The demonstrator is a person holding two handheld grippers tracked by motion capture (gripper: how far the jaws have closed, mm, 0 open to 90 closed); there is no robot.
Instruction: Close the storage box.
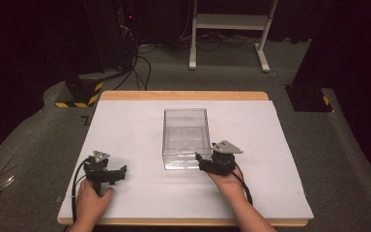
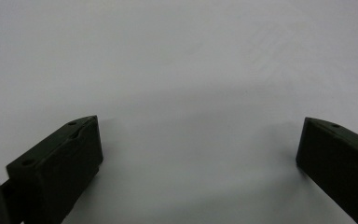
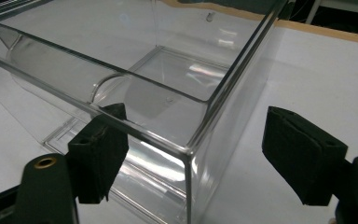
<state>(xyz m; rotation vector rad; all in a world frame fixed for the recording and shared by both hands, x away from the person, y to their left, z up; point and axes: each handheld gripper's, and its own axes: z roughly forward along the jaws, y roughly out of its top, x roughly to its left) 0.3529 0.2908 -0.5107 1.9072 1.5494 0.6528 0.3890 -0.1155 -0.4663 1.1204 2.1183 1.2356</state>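
A clear, empty plastic box point(image 1: 186, 137) stands open-topped in the middle of the white table top point(image 1: 125, 125). My right gripper point(image 1: 206, 154) is at the box's near right corner. In the right gripper view the box point(image 3: 168, 74) has that corner between the jaws of my right gripper point(image 3: 191, 144). The left pad point(image 3: 98, 154) is close in front of the near wall, and the right pad point(image 3: 298, 149) stands apart from the side wall. My left gripper point(image 1: 105, 167) rests low at the near left, open over bare white surface. Nothing lies between the jaws of my left gripper point(image 2: 200, 144).
The white sheet lies on a wooden table whose edge point(image 1: 183, 95) shows at the back and front. Behind the table are a yellow-and-black striped base point(image 1: 79, 94), cables on the floor point(image 1: 140, 63) and white desk legs point(image 1: 227, 29). A dark post point(image 1: 314, 72) stands at the back right.
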